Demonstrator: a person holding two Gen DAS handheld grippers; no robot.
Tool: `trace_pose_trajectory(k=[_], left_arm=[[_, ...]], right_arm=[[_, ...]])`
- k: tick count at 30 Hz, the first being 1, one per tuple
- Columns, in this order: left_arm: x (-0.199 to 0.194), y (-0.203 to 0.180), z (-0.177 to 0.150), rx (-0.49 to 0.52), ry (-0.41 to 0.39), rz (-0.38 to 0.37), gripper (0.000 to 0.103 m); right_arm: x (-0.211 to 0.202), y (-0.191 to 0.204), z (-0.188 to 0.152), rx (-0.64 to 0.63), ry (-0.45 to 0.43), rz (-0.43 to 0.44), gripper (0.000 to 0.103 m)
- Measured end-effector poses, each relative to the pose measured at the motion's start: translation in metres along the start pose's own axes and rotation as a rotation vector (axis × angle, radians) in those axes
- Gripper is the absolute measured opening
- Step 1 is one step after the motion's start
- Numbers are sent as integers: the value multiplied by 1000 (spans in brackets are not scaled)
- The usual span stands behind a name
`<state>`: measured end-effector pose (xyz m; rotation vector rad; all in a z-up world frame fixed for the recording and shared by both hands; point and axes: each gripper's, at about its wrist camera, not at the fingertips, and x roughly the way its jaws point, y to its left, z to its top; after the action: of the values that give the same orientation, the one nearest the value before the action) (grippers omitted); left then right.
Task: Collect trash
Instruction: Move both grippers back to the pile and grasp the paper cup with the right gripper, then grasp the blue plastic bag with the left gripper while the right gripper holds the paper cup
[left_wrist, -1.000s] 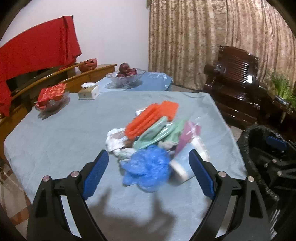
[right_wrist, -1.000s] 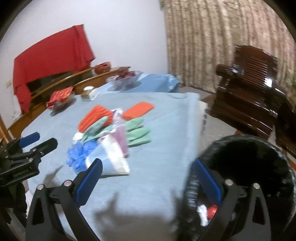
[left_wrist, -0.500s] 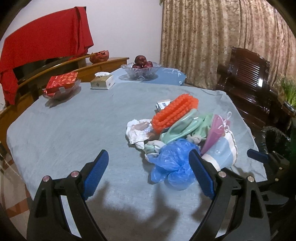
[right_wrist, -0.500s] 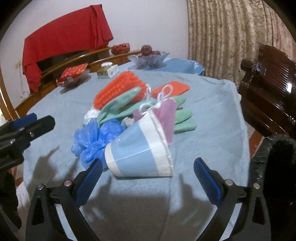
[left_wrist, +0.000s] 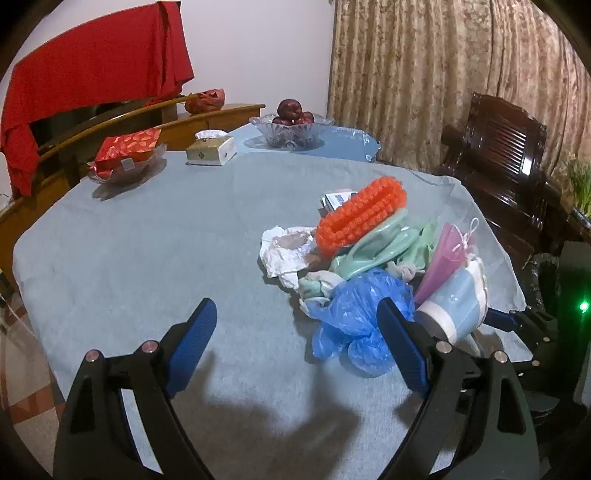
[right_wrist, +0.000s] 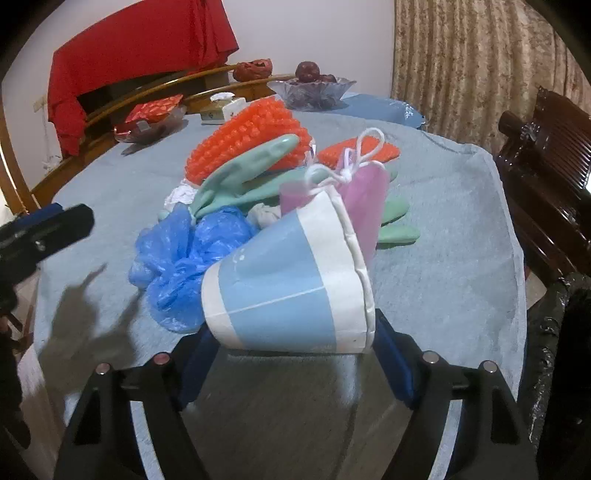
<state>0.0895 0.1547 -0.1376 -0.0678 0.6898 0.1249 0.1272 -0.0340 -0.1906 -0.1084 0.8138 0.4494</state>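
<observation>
A trash pile lies on the grey tablecloth: a blue and white paper cup on its side, a crumpled blue plastic bag, a pink cup with white string, green gloves, orange bubble wrap and white crumpled paper. My right gripper is open, its fingers on either side of the paper cup, the tips hidden behind it. My left gripper is open and empty, just in front of the blue bag. The cup also shows in the left wrist view.
A black trash bag stands at the table's right edge. A dark wooden chair is beyond it. At the far side are a glass fruit bowl, a tissue box and a red packet on a dish.
My right gripper has swung from over the black trash bag to the pile and now straddles the paper cup. My left gripper has shifted left, so the pile sits further right.
</observation>
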Motion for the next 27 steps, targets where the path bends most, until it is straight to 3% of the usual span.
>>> trace_pose_trajectory(k=[7,13,24,27], left_arm=[[8,-12,-8,6,28,-24,86],[18,-34,-15,44,55,-55,85],[48,-54,-23,78,126,-79,68],[52,-54,-23,71,139,-80,67]], right_arm=[[-29,-7,-1,-8,-35,12,77],[-46,-32,-13,42,-14,-21,75],[-36,-58,-27,118,35,2,76],[-29,-59,-25,112,44,-8,83]])
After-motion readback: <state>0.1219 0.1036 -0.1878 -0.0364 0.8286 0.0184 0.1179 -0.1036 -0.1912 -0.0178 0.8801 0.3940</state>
